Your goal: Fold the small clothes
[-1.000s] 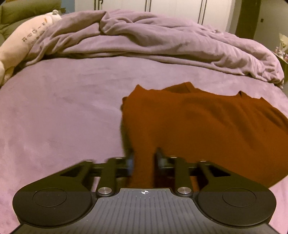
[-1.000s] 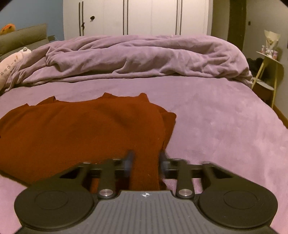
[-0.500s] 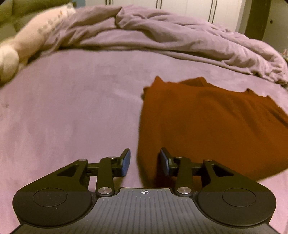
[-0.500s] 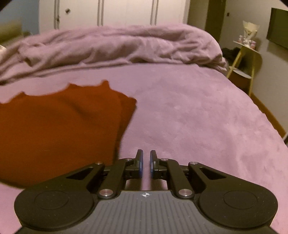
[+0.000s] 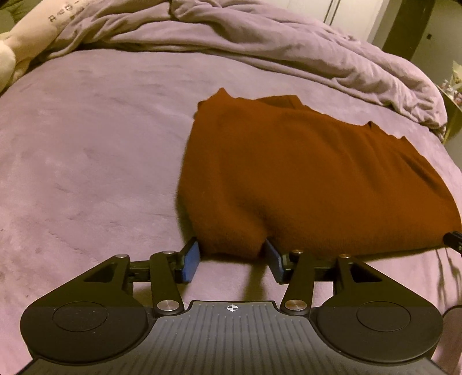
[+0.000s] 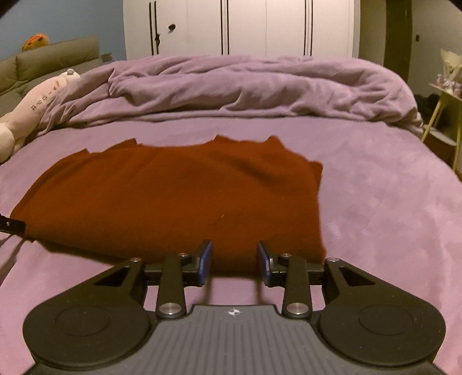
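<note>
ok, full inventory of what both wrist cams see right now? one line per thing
garment: 1, rust-brown, lying flat and folded on the bed, near edge at both claws
bed sheet: 1, purple, under the garment
duvet: 1, purple, bunched along the far side of the bed
plush toy: 1, pale pink with lettering, far left on the bed
wardrobe: 1, white doors, behind the bed
side table: 1, yellow legs, right of the bed
left claw: 1, black with blue pads, open, at the garment's near left corner
right claw: 1, black with blue pads, open, at the garment's near right edge
</note>
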A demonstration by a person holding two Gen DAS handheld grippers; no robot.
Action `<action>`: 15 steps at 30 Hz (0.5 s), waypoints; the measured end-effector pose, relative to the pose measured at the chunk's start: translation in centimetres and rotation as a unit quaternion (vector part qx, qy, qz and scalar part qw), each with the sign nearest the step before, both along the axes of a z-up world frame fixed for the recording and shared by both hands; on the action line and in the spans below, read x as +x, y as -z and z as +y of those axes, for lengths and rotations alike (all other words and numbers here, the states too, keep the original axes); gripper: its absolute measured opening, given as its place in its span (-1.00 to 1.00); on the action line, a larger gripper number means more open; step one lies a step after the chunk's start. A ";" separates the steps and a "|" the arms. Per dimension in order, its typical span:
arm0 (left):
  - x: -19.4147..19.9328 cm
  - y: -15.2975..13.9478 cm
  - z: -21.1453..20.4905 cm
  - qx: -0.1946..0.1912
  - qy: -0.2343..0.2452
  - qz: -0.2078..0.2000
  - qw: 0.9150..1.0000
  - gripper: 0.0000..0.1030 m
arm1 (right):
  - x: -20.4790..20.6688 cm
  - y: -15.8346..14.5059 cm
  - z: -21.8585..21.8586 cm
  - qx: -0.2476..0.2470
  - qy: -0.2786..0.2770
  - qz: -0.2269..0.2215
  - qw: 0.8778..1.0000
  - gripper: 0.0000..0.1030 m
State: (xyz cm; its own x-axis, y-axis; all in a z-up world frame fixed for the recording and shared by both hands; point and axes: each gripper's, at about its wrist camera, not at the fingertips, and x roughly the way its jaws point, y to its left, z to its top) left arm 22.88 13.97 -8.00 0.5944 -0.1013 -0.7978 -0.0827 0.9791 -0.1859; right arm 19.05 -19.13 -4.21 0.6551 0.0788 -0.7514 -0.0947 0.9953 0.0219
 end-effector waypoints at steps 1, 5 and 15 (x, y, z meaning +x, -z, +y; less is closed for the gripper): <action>0.1 0.1 0.0 -0.003 0.000 0.000 1.000 0.06 | 0.0 0.1 0.0 0.002 0.002 0.002 1.000 -0.31; 0.2 0.2 0.0 -0.010 -0.003 0.001 1.000 0.07 | -0.2 0.2 -0.5 0.016 0.013 0.008 1.000 -0.25; 0.4 0.4 0.9 -0.060 -0.011 0.000 0.998 0.11 | -0.5 0.5 -0.7 0.017 0.014 0.010 1.000 0.01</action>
State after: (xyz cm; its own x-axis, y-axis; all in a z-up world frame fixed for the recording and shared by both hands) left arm 23.27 14.84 -8.41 0.5979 -0.1837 -0.7802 -0.1029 0.9477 -0.3020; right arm 18.60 -19.83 -4.70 0.6421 0.0861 -0.7618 -0.0656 0.9962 0.0574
